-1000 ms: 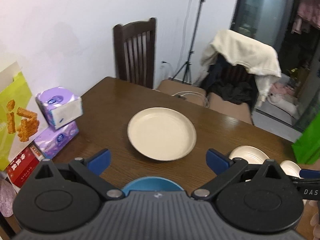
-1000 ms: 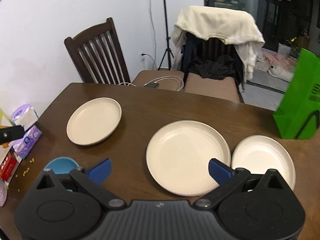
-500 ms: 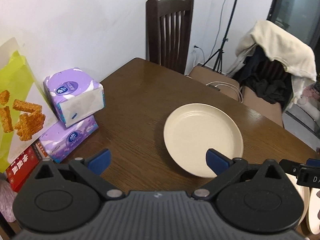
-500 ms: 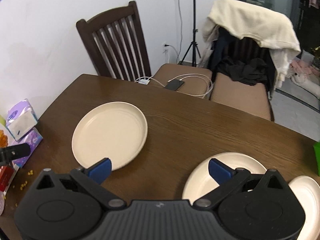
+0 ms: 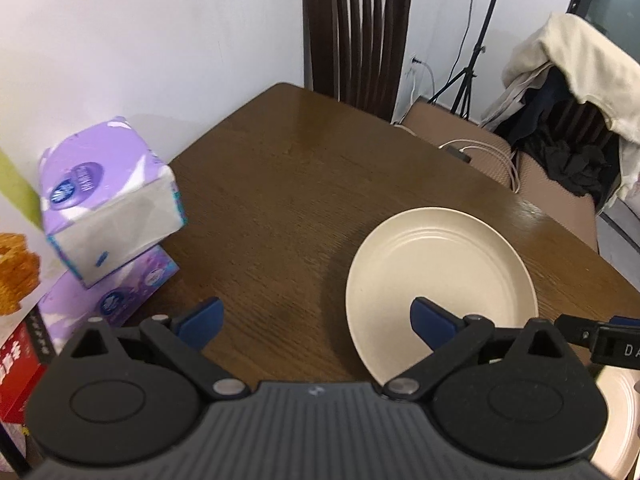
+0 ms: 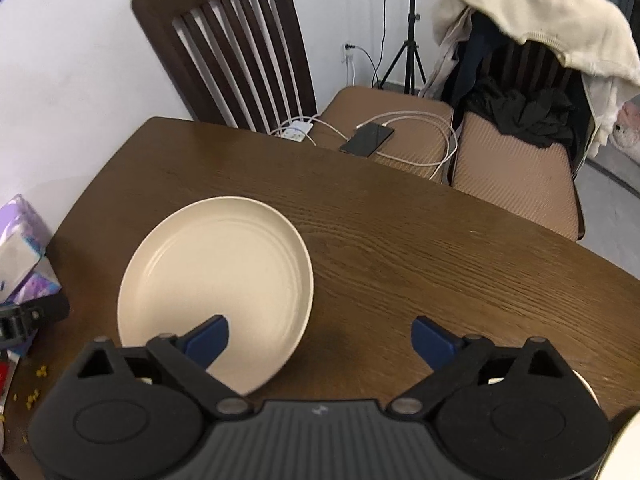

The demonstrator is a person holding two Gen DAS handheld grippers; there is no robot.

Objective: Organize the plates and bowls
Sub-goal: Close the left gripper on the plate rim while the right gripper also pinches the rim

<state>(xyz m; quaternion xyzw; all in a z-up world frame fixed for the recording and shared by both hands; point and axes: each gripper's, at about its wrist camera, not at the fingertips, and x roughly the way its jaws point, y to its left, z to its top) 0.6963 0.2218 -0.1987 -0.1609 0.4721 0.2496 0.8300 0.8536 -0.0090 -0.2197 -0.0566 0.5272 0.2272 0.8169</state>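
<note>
The left gripper (image 5: pixel 316 316) covers the plate's (image 5: pixel 436 264) near rim (partly).

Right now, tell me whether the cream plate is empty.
Empty: the cream plate lies flat on the table, its bare ridged inside showing.

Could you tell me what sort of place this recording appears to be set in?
Most likely a home dining area: a dark wooden dining table with slatted chairs, clothes draped over one chair, a phone charging on a seat, and purple tissue packs by the wall.
</note>
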